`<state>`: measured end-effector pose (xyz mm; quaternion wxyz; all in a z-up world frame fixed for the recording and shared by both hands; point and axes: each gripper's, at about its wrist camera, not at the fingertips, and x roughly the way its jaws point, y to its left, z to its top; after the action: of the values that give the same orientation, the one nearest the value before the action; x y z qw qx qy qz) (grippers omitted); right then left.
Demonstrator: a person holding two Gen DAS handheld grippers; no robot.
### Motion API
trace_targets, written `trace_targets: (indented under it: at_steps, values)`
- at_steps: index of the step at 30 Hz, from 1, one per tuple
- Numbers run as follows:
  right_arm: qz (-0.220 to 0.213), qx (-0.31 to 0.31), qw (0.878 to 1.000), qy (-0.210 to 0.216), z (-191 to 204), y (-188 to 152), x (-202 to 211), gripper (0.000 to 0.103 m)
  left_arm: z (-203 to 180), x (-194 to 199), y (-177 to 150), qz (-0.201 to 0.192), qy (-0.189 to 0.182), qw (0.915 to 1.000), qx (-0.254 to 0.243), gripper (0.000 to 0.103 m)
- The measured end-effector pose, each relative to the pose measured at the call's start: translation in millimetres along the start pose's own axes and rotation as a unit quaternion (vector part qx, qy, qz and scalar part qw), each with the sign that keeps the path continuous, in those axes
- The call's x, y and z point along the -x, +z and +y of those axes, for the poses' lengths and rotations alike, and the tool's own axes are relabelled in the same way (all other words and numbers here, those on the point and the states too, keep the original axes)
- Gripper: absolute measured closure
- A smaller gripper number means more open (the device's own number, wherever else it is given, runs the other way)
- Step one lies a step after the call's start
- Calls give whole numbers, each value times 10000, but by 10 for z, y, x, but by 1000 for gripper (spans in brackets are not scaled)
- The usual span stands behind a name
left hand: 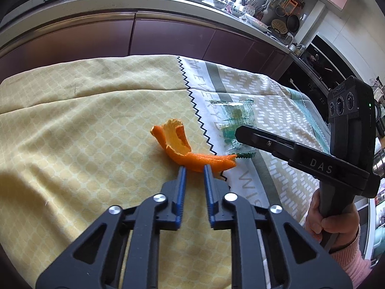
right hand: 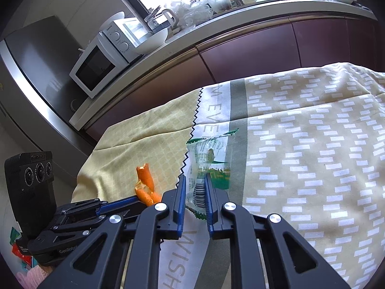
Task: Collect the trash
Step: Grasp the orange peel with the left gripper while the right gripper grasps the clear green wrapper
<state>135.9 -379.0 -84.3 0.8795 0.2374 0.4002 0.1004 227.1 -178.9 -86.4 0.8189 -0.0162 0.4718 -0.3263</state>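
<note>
Left gripper is down on the orange peel, blue pads closed in tight on the peel's near edge, one on each side of the flat strip, so it reads as pinching the peel. The peel lies on the yellow half of the tablecloth, touching the black zigzag seam, with its curled end standing up and its flat tail pointing across the seam toward the wrapper.

Right gripper is on the clear-and-green plastic wrapper. Its jaws are narrowed with the barcode end of the wrapper between the pads, and it looks clamped on it. The wrapper sits just past the seam on the white lettered band, its far end lifted and crinkled toward the back edge of the table. In the left wrist view the right gripper's finger covers the wrapper's near end.

Peel and wrapper are just beside each other, the tail of the peel almost at the wrapper's green crimped end. Both lie roughly mid-table, nearer the front edge than the back. In the right wrist view the peel sits left of the seam with the left gripper's blue pad against it.

A hand in a pink sleeve holds the right gripper's handle at the right edge of the table.

Behind the table are the counter with purple cabinet fronts, a white microwave and a white bowl.
</note>
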Motion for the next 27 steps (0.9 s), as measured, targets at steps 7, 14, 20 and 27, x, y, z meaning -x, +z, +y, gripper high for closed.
trace_targets:
  at_steps: [7,14,20,27]
  values:
    - [-27,73,9999,87,50,-10,33,91,31,10,-13,-46,47,10000,22,101]
    - [64,253,9993,272,157,-33,8,94,66,94,71,-193,8,9997,116,74]
    - [225,16,9970,747,129,-77,-5,94,54,9,134,-111,-35,9998,167,66]
    - [304,-77,9951,935,117,-125,4,94,5,-170,152,91,-8,9999,132,76]
